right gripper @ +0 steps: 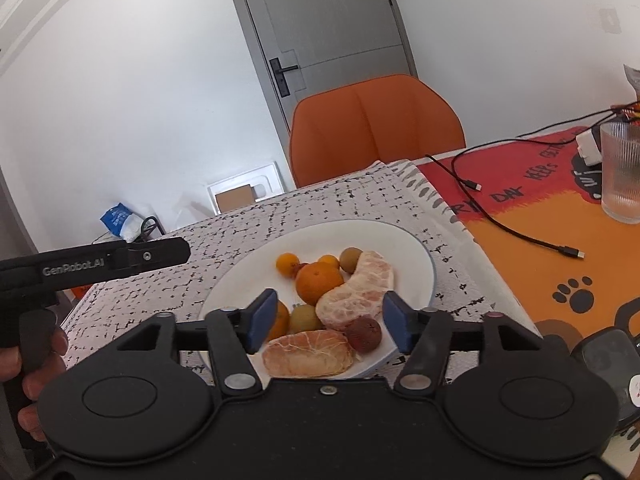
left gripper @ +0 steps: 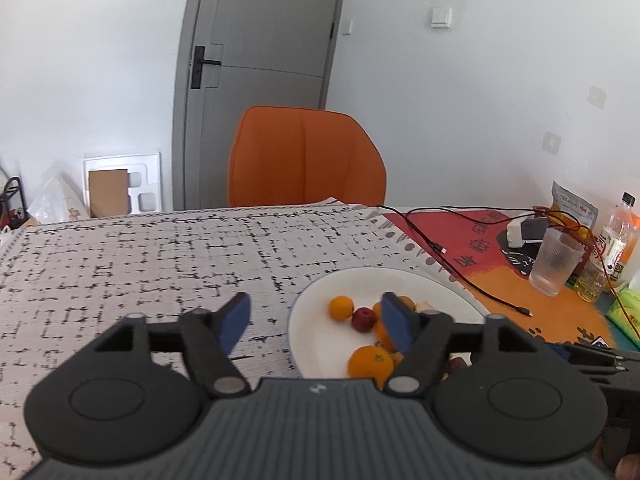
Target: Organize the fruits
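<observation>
Both hand-held grippers hover spread and empty, the left hand-held gripper (left gripper: pixel 314 320) beside and the right hand-held gripper (right gripper: pixel 330 320) above the white plate (right gripper: pixel 416 256) on the table (left gripper: pixel 120 260). Its fruits, oranges (right gripper: pixel 319 282), peeled pomelo segments (right gripper: pixel 356 292) and probably kiwis, lie heaped together, seemingly gathered for tidiness.

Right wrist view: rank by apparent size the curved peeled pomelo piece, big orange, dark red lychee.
1. Curved peeled pomelo piece
2. Big orange
3. Dark red lychee, though it sits nearer the camera.
</observation>
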The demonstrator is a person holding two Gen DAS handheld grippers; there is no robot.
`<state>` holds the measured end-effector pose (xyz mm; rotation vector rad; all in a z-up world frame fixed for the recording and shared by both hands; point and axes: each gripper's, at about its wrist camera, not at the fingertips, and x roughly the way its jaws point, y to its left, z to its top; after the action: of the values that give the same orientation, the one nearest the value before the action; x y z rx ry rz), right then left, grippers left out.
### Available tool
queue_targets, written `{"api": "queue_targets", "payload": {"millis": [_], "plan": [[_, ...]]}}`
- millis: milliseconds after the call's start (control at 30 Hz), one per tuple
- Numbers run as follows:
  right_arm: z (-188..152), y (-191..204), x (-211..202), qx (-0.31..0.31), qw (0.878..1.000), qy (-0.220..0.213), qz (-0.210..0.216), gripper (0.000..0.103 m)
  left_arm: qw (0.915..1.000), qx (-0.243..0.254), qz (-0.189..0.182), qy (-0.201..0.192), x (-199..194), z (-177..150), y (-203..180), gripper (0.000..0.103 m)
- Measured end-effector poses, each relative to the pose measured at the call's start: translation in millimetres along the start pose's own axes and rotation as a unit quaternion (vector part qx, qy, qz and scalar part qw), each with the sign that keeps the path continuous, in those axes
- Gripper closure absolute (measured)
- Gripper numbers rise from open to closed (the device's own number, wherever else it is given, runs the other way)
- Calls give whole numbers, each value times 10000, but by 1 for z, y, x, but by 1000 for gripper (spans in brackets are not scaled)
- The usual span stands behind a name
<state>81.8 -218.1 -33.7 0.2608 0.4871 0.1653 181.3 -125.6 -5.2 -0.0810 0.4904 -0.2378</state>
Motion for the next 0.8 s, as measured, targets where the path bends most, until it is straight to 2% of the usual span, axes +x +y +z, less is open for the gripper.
{"api": "queue_targets", "payload": {"millis": [133,333,433,700,800], "plan": [[1,7,-4,-40,10000,-16,50,30,9999,-21,121,-23,-12,0,4,20],[0,16,-11,-81,9999,0,98,19,9997,-56,228,11,-30,0,12,14],[-1,21,-15,-89,9999,24,132,10,9995,-131,283,88,-39,-2,17,11],[0,34,-30,-159,9995,41,265,0,9979,-124,624,98,-68,-7,26,8],[-1,40,-36,-208,9992,45,346,0,9973,-59,737,49,-80,-9,28,7]]}}
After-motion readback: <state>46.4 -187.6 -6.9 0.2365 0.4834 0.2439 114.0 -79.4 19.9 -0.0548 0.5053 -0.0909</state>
